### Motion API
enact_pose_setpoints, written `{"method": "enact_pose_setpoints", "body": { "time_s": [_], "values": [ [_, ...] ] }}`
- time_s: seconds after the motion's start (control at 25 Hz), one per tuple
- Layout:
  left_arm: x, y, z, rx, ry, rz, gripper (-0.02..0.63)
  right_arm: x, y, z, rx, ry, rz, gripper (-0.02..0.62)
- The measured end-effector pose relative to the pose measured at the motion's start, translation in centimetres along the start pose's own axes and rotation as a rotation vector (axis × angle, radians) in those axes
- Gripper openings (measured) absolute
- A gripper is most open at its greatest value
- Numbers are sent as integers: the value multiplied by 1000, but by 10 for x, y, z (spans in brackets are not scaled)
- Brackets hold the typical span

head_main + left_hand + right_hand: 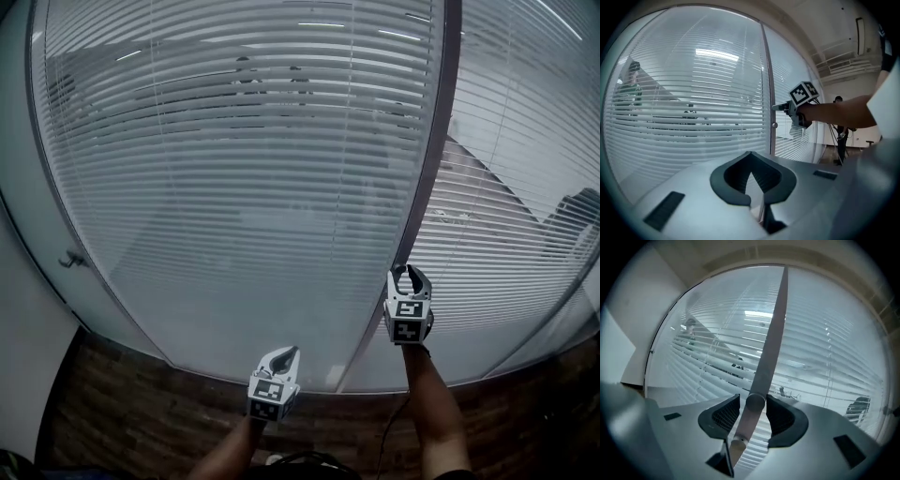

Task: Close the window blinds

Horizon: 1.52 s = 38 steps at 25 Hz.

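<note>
Straight ahead, white half-open blinds (234,141)

Dim, cool light — heavy fisheye warp

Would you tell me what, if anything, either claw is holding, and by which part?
Nothing is gripped. The right claw stands open around the round knob; the left claw is shut, empty.

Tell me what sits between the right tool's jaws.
A round knob on the grey mullion, with the jaws apart either side; seen in the right gripper view.
</note>
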State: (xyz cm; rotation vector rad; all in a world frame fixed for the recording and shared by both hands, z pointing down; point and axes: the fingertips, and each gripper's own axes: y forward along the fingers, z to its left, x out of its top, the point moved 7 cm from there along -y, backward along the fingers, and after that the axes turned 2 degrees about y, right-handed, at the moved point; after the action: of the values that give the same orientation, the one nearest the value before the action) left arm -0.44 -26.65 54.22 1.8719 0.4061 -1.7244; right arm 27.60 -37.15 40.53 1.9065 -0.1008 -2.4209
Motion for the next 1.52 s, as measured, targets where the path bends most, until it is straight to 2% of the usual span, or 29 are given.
{"method": "enact_pose_setpoints", "body": {
  "time_s": [0.16, 0.28, 0.4, 0.52, 0.64, 0.72, 0.88, 1.04, 1.16, 1.28, 1.36, 1.44, 1.52],
  "values": [
    [-3, 2, -1, -3, 15, 9, -5, -6, 10, -1, -28, 73, -47, 158],
    [-3, 1, 0, -1, 16, 6, -5, -9, 8, -5, -51, 166, -49, 158],
    [0, 0, 2, 6, 13, 1, -5, -13, 10, -10, -44, 223, -73, 129],
    [-1, -1, 2, 2, 14, 3, -5, -14, 9, -10, -42, 222, -70, 127],
    [-2, 0, 1, -1, 19, 3, -5, -10, 7, -7, -40, 147, -59, 127],
    [-1, 0, 3, -1, 19, 0, -5, -5, 4, -4, -28, 21, -39, 126],
    [1, 0, 4, 1, 16, -2, -5, -4, 7, 0, -9, -377, -12, 126],
    [0, 2, 1, -10, 9, -2, -5, -9, 7, 8, -60, -744, 22, 126],
    [0, 3, -1, -16, 11, -2, -5, -13, 9, 13, -96, -981, 32, 126],
    [-9, 11, 4, -13, 24, -64, -5, -18, 11, 15, -120, -1223, 48, 126],
    [-8, 10, 4, -14, 25, -62, -5, -20, 11, 16, -122, -1384, 58, 126],
    [-3, 5, 0, -18, 14, -25, -5, -21, 10, 20, -105, -1496, 54, 126],
    [-7, 9, 0, -20, 20, -53, -5, -21, 9, 26, -61, -1552, 37, 126]
  ]
}}
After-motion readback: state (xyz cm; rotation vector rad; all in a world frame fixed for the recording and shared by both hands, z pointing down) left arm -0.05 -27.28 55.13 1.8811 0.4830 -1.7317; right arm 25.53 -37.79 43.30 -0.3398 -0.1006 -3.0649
